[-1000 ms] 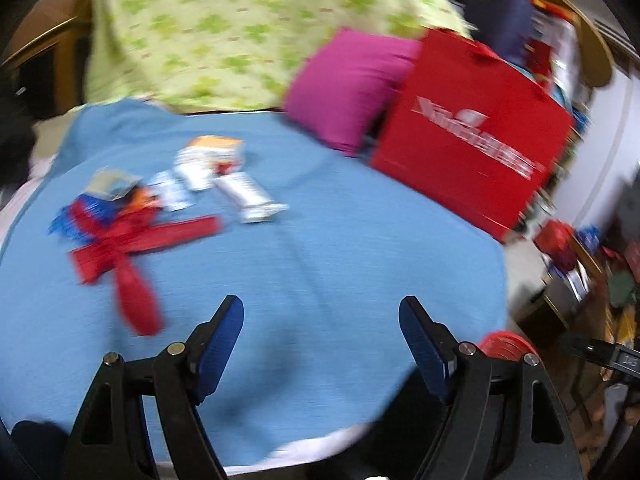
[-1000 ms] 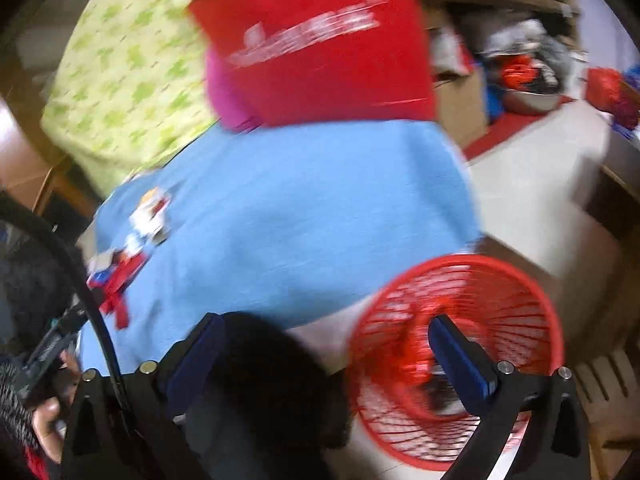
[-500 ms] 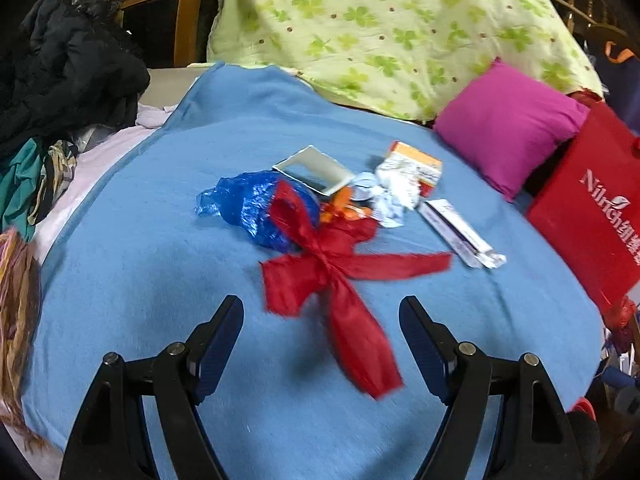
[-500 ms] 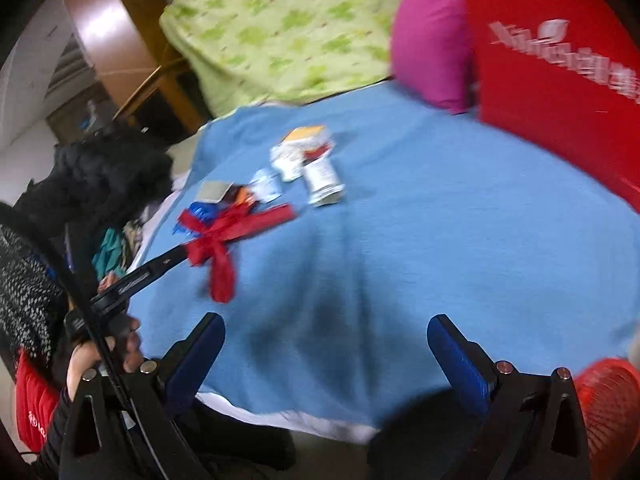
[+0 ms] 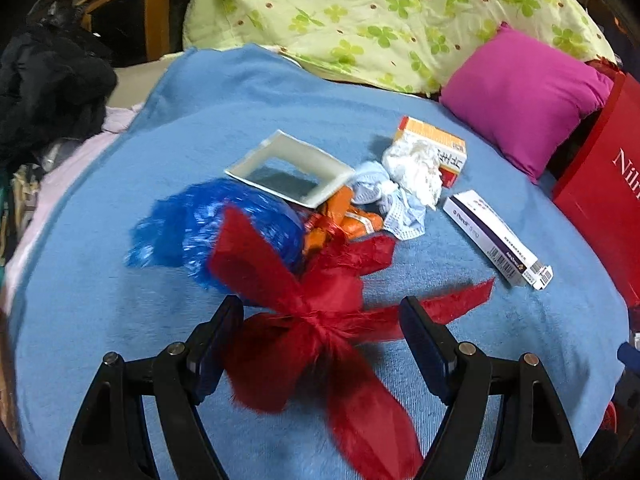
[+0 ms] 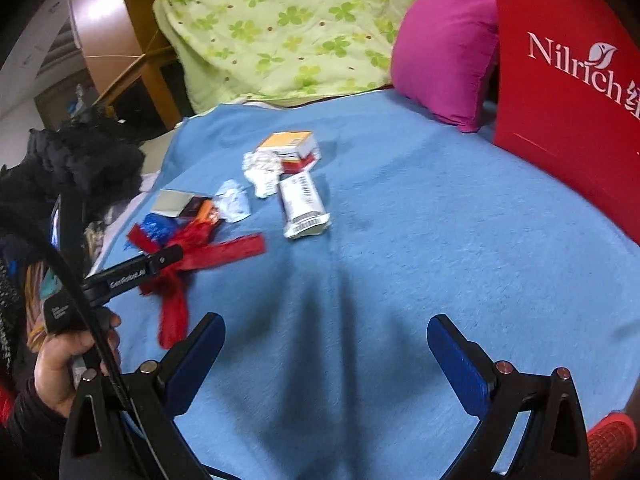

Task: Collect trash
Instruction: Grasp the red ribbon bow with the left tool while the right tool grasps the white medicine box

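Note:
A pile of trash lies on the blue blanket [image 5: 100, 300]: a red ribbon bow [image 5: 316, 312], a blue plastic bag [image 5: 224, 228], a flat white box [image 5: 288, 168], an orange wrapper [image 5: 348, 220], crumpled tissue [image 5: 416, 164], an orange-white carton [image 5: 436, 140] and a long white medicine box [image 5: 496, 240]. My left gripper [image 5: 322, 320] is open with its jaws on either side of the bow's knot. My right gripper [image 6: 326, 340] is open and empty above bare blanket; the bow [image 6: 192, 256] and medicine box [image 6: 302, 204] lie ahead of it to the left.
A pink cushion [image 5: 524, 92] and a red paper bag [image 6: 568, 92] stand at the right of the blanket. A green clover quilt [image 5: 380, 16] lies behind. Dark clothes [image 5: 48, 84] are piled at the left. A red basket's rim [image 6: 612, 436] shows at the lower right.
Both grippers swung from the red basket side toward the trash pile. My left gripper closed in on the red bow, which now sits between its open jaws.

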The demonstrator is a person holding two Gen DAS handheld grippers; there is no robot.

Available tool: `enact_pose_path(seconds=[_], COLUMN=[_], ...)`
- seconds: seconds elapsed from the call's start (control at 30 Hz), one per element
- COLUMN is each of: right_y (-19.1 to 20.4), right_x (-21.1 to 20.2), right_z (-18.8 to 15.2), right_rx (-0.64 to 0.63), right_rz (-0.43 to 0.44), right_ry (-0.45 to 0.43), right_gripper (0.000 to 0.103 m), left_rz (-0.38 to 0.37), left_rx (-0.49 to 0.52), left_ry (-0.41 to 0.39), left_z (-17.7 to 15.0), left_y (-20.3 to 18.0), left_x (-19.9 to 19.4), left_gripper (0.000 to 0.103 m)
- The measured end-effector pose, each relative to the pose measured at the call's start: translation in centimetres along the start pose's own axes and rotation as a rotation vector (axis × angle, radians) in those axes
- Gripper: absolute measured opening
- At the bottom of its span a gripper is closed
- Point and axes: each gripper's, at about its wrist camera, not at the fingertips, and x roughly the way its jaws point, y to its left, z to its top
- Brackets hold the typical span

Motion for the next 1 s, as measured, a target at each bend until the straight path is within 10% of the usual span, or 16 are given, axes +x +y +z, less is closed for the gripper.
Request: enact_pose_path(seconds=[0.13, 0.23, 0.73, 0.93, 1.0], right_y=[-0.1, 0.5, 6.2, 4.9, 4.5], right_x=[1.3, 2.0, 11.2, 15.5, 14.8], right_z=[0.8, 1.8, 9.7, 9.2, 8.8], right_rx=[-0.012, -0.035, -0.162, -0.138, -0.133], right_rz=[-0.024, -0.037, -0.045, -0.107, -0.095], right_ry=[0.016, 0.018, 0.077, 0.187, 0.160], right_gripper=[0.102, 0.102, 0.098, 0.051, 0.050], left_rz=[-0.034, -0.044, -0.117, -0.156, -0.162], left_rx=[-0.001, -0.014, -0.137, -0.181, -0.158], left_ry=[0.043, 0.038, -0.135, -0.122, -0.118], left_z=[-0.4, -0.7, 0.3, 0.8, 0.7], left_y=[0.1, 0.3, 3.5, 4.1, 3.6], left_x=[1.1, 0.8, -4.1, -3.4, -3.3], left_gripper=[0.035, 0.029, 0.026, 0.026, 0.026])
